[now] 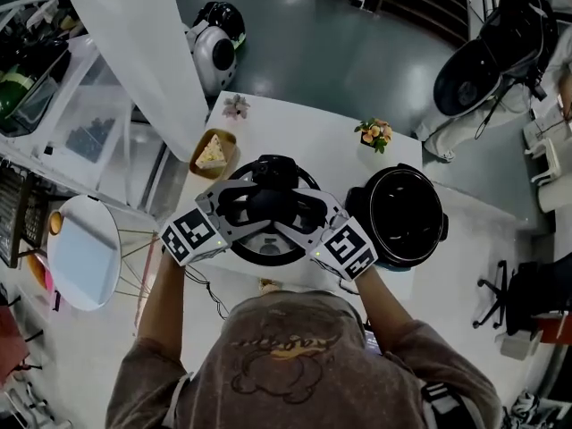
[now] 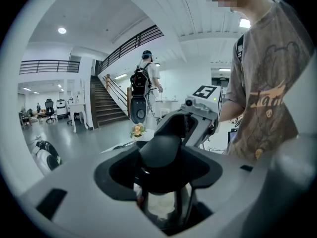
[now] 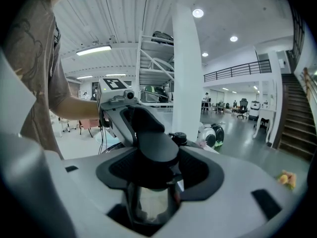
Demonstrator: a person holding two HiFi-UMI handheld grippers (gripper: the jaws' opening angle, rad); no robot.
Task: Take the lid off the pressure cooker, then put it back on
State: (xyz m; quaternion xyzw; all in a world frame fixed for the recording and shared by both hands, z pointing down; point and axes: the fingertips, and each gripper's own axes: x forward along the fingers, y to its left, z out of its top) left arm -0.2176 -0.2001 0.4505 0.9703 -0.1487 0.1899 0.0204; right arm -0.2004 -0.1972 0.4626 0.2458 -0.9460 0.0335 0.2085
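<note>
Now | left hand-held gripper (image 1: 239, 206) | right hand-held gripper (image 1: 308, 211) | both clamped on rounded black lid handle (image 1: 271, 206)

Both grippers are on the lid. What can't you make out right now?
Under the lid: head view, the left gripper, right gripper and handle cover it; seated or lifted, cannot tell.
Inside the black pot: head view, too dark.
Lid rim: both gripper views, jaw bodies fill the lower frame.
Table near edge: head view, person's shoulders.
</note>
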